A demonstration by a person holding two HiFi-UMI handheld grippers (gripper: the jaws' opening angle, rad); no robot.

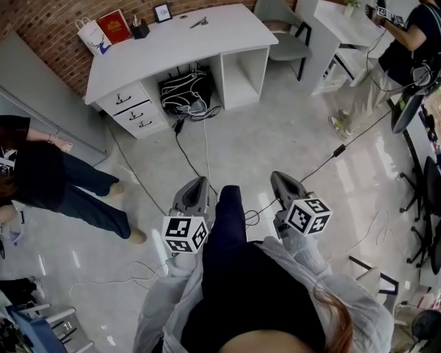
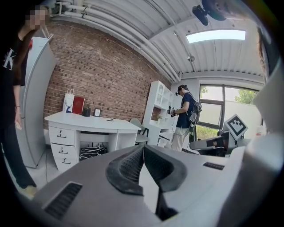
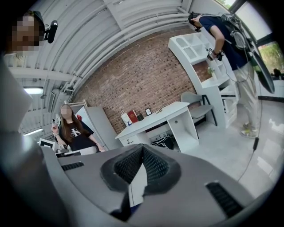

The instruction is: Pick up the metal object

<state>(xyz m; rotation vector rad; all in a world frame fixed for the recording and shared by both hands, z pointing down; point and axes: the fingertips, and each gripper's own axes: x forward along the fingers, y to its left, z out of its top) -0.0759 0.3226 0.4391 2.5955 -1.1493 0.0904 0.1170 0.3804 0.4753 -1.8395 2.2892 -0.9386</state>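
A small metal object (image 1: 200, 23) lies on top of the white desk (image 1: 207, 41) at the far side of the room, and shows as a small speck (image 2: 109, 119) in the left gripper view. Both grippers are held low in front of the person, well short of the desk, pointing toward it. My left gripper (image 1: 198, 185) is shut, its ribbed pads (image 2: 133, 164) meeting at the tip with nothing between them. My right gripper (image 1: 279, 178) is also shut and empty, its pads (image 3: 153, 165) touching.
On the desk's back edge stand a paper bag (image 1: 91, 33), a red box (image 1: 114, 26), a pen holder (image 1: 140, 28) and a small frame (image 1: 162, 12). A black bag (image 1: 185, 89) sits under the desk. Cables (image 1: 207, 158) run across the floor. One person (image 1: 62, 183) stands left, another (image 1: 406, 41) far right.
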